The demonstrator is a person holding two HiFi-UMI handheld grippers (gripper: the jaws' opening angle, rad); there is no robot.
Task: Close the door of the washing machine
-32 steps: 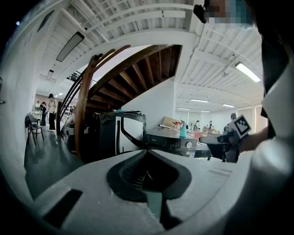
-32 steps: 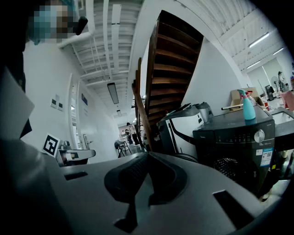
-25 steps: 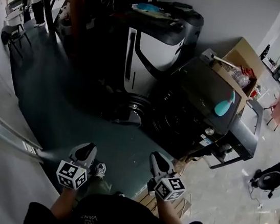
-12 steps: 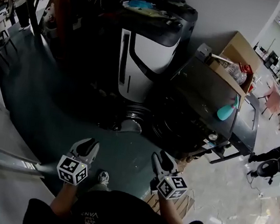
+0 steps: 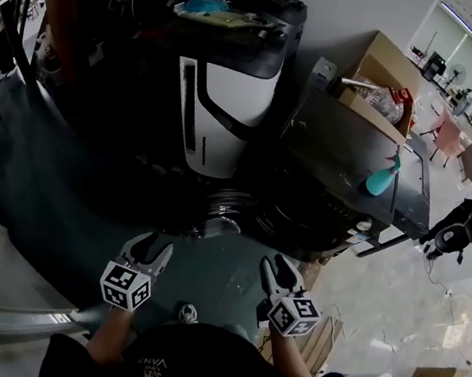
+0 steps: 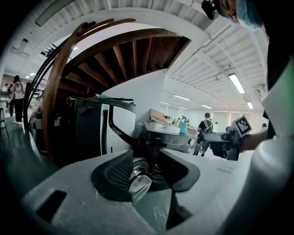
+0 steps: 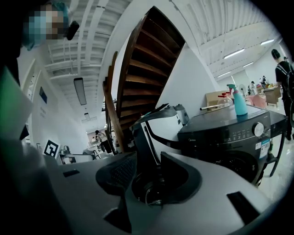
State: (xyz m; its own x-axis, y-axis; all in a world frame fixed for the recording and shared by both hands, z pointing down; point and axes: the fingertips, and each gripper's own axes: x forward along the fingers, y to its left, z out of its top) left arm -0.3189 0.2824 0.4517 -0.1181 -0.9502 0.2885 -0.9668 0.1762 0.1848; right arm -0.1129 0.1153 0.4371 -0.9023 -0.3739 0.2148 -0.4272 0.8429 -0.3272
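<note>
Teal floor point(image 5: 60, 202), left hand-held gripper point(image 5: 151, 246), right hand-held gripper point(image 5: 279, 269), both thrust forward, jaws opening, empty

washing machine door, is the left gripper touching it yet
Apart. The head view shows bare floor between the left gripper and the open door; its jaws are opening with nothing between them.

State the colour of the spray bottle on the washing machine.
The spray bottle is teal, clearest in the right gripper view.

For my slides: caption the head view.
Left hand-held gripper and right hand-held gripper, jaws opening, empty, face the open door of the washer.
</note>
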